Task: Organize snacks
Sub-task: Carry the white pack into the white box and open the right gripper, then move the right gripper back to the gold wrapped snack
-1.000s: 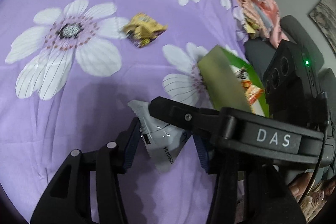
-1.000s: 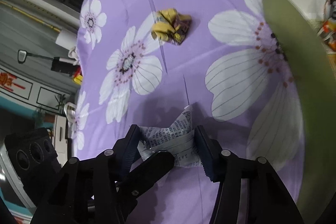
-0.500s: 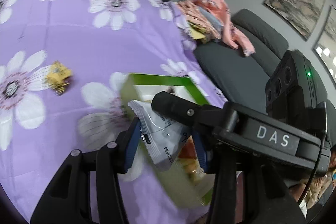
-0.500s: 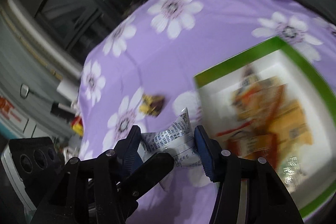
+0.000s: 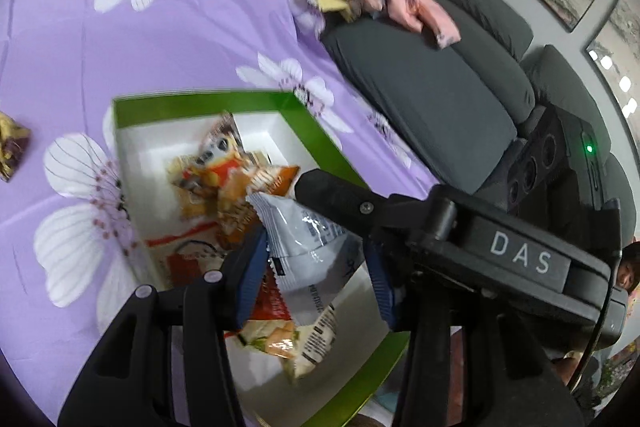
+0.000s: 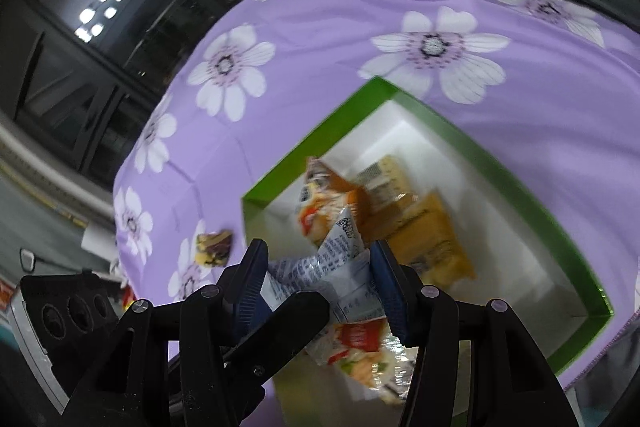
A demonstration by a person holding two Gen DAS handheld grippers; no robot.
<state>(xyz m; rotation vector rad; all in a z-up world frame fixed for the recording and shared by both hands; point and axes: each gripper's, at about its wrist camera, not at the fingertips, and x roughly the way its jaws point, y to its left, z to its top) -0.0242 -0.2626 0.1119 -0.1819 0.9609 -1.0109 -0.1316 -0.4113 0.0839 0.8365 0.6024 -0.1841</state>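
Hovering over the green-rimmed box, both grippers carry a silver-white snack packet, so the step in hand looks like the drop into the box. The left gripper has its blue pads closed on a white packet with small black print; the right gripper is likewise clamped on a white printed packet. It may be one packet held from both sides; I cannot tell.

Under them the box already holds orange and yellow snack bags, piled toward its middle and near end. One yellow-and-brown wrapped snack lies loose on the purple flowered cloth, left of the box and apart from it.

The next move, as I judge it, calls for letting go above the white floor, not over the rim. The far corner has the most bare room. Right of the cloth's edge is a dark grey sofa, so drifting right risks a miss.
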